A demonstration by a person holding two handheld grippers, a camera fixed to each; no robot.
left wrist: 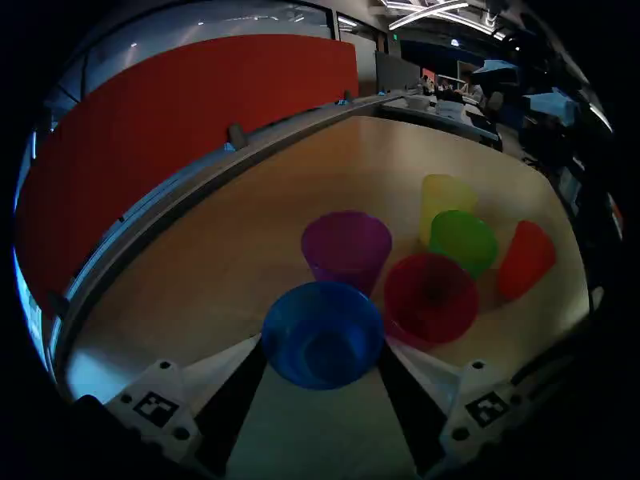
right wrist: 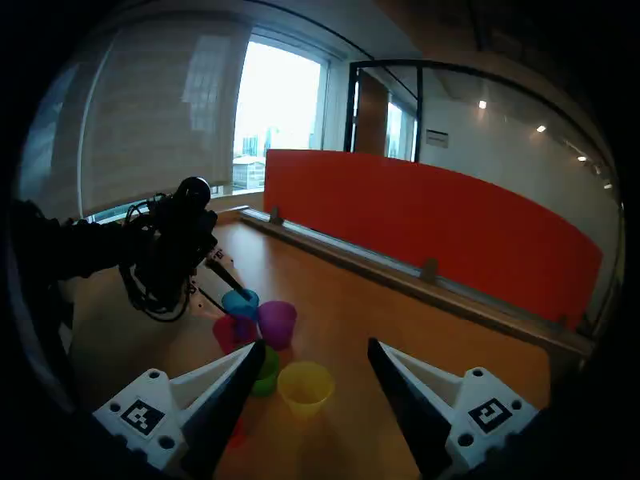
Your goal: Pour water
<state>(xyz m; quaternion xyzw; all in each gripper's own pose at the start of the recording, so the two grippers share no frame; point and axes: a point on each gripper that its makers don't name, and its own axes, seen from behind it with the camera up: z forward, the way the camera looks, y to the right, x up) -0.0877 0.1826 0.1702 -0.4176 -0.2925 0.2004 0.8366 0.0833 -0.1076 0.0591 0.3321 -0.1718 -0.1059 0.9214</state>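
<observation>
My left gripper point(left wrist: 322, 352) is shut on a blue cup point(left wrist: 322, 320), its fingers pressing on both sides. Just beyond it on the wooden table point(left wrist: 232, 248) stand a purple cup point(left wrist: 346, 248), a red cup point(left wrist: 430, 298), a green cup point(left wrist: 462, 240) and a yellow cup point(left wrist: 444, 200). An orange cup point(left wrist: 526, 260) stands mouth down at the right. In the right gripper view my right gripper point(right wrist: 316, 346) is open in the air above the yellow cup point(right wrist: 305, 386). Farther off, the left gripper point(right wrist: 216, 276) holds the blue cup point(right wrist: 240, 303) beside the purple cup point(right wrist: 277, 322).
A long orange divider panel point(right wrist: 448, 216) with a grey rail at its foot runs along the table's far edge. A sleeved arm point(right wrist: 64, 248) holds the left gripper at the left. Bare tabletop point(right wrist: 400, 320) lies between the cups and the divider.
</observation>
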